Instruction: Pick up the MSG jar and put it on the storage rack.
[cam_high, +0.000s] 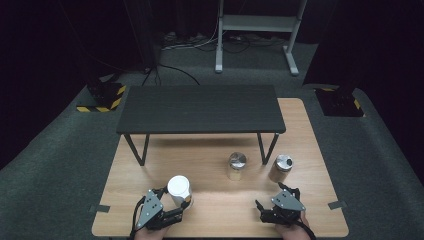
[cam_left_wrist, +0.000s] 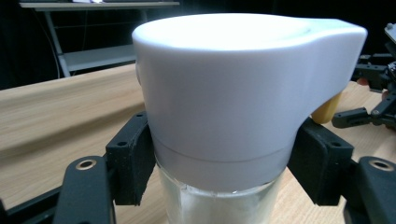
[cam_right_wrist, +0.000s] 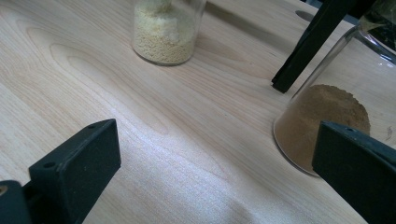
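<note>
Your left gripper (cam_high: 172, 207) has its jaws closed around the white-lidded jar (cam_high: 179, 190), one pad pressed on each side of the glass just below the lid's lower edge. The jar stands between those jaws on the desk (cam_high: 215, 210), upright, its long axis vertical. The lid's spout lobe juts out sideways, past the jaw at the right of the left gripper view. Expect smooth glass with a white powder inside: stiff, slippery, breakable, probably moderate in weight and top-heavy under that bulky lid. Taking it on the glass right under the lid looks sound; the lid's rim should catch on the pads if it slips.

Your right gripper (cam_high: 281, 202) has its jaws spread wide, holding nothing. Ahead of them, just off the right-hand jaw, stands the jar of brown powder (cam_right_wrist: 322, 121); farther out, towards the other jaw, stands the jar of yellow grains (cam_right_wrist: 164, 35). Both are upright beside the leg of the black shelf (cam_high: 200, 109).
</note>
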